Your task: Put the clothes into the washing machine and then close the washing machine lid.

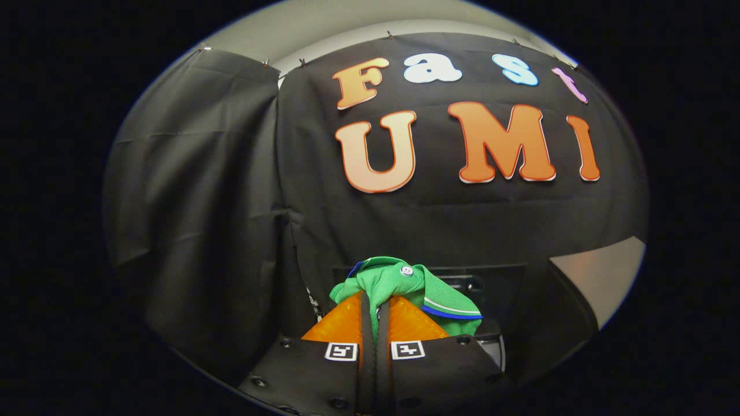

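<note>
Black cloth walls [208, 190] close the booth on the side and ahead, with a pale surface [601, 277] showing past the cloth's lower corner. Your gripper [376, 315] is raised and clenched on a green garment [399, 286]: both fingers press a fold of it between them, and the rest bunches just ahead of and over the fingertips. A white button and a blue-and-white striped edge mark it as a collared shirt. A dark boxy shape [497, 283] sits low behind the garment; whether it belongs to the washing machine you cannot tell, and no drum opening or lid can be made out.

The step in hand appears to be carrying the garment to the machine. To do it well, keep the squeeze firm, since the hold is only on a thin fold and the loose bulk could slip. Tilt down to find the opening before lowering, and release only once the hanging cloth is clear of the rim
</note>
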Available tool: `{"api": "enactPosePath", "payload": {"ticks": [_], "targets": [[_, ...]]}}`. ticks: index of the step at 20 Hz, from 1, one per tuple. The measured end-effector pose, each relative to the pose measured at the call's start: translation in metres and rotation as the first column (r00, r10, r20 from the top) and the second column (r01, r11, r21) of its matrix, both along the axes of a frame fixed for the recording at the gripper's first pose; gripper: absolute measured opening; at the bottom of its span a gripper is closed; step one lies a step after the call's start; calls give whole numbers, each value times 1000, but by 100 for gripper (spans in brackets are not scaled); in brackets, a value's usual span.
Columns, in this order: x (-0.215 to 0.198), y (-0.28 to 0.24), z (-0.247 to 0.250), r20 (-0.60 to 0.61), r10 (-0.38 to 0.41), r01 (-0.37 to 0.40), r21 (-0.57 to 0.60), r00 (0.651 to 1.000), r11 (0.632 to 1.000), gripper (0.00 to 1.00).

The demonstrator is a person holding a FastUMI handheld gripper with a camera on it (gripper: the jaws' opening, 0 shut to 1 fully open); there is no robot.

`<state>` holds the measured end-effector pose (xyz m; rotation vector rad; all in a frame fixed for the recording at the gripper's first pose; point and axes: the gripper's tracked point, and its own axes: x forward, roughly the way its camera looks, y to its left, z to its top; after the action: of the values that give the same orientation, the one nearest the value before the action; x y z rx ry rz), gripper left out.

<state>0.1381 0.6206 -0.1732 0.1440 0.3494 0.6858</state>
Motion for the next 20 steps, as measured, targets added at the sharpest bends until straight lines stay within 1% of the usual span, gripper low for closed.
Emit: {"api": "enactPosePath", "payload": {"ticks": [4,8,10,12,13,14,17,20], "targets": [[16,10,-81,-71,-34,31,-52,997,998,8],[16,21,-147,-173,-7,-17,-136,985,991,8],[11,26,-175,-233,-4,-32,-150,972,988,8],[6,22,-204,-290,-20,-35,-183,957,982,8],[4,17,-224,-322,-36,-44,-239,946,970,8],[-5,12,-245,-370,-42,-74,-294,928,953,8],[-22,10,-280,-471,-59,-115,-331,880,937,8],[-24,6,-299,-514,-90,-107,-341,853,934,8]]}}
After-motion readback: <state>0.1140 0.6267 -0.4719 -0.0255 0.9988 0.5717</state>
